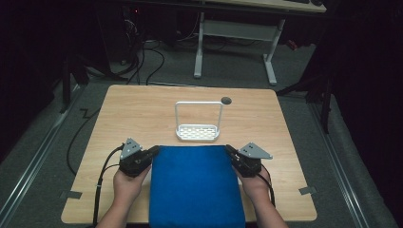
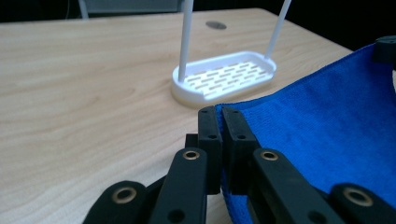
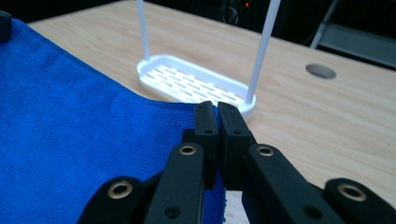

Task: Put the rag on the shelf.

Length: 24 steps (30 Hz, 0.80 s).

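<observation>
A blue cloth (image 1: 195, 185) is stretched flat over the near middle of the wooden table (image 1: 142, 109), its near end hanging past the front edge. My left gripper (image 1: 155, 152) is shut on the cloth's far left corner; in the left gripper view the jaws pinch the blue cloth (image 2: 327, 121) edge at the left gripper (image 2: 221, 116). My right gripper (image 1: 229, 152) is shut on the far right corner, and the right gripper (image 3: 217, 112) clamps the blue cloth (image 3: 70, 126) in its own view.
A white slotted rack (image 1: 197, 131) with a tall wire hoop stands just beyond the cloth; the white rack (image 2: 224, 77) and white rack (image 3: 191, 81) sit close ahead of both grippers. A round grommet hole (image 1: 226, 100) lies behind it. Cables and a desk frame (image 1: 233, 33) are on the floor beyond.
</observation>
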{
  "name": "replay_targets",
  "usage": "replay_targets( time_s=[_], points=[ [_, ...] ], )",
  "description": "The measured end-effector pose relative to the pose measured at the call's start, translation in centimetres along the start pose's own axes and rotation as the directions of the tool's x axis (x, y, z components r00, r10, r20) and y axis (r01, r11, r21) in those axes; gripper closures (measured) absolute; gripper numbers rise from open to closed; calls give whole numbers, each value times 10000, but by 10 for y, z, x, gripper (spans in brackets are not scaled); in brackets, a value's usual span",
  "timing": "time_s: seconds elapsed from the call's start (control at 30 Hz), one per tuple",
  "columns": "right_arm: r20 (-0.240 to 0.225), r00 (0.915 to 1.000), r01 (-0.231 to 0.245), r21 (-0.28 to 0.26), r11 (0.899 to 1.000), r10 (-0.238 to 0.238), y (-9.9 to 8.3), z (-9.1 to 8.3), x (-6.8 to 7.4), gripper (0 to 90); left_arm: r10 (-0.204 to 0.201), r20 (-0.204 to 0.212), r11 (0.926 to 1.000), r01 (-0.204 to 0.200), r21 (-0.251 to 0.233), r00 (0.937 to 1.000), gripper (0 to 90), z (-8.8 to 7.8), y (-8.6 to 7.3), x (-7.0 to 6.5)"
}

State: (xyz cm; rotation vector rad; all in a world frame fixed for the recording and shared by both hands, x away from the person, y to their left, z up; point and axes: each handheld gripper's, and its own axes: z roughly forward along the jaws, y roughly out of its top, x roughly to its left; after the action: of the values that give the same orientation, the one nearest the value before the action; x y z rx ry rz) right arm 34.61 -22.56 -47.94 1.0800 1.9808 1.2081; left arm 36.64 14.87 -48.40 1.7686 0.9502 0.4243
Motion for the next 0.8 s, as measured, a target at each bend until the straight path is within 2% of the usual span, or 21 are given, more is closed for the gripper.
replay_targets(
  time_s=[0.33, 0.53, 0.8],
  points=[
    [96, 9999, 106, -871, 9961, -98, 15, -18, 1, 881, 188, 77, 9962, -181, -856, 9998, 871, -18, 17, -11],
    [207, 9998, 28, -1422, 9898, 1, 23, -30, -2, 882, 385, 129, 9902, -364, -1351, 9992, 872, -29, 27, -18],
    [327, 9995, 95, -2068, 9783, -28, 32, -45, 1, 883, 646, 183, 9807, -601, -1858, 9977, 873, -40, 36, -28]
  ],
)
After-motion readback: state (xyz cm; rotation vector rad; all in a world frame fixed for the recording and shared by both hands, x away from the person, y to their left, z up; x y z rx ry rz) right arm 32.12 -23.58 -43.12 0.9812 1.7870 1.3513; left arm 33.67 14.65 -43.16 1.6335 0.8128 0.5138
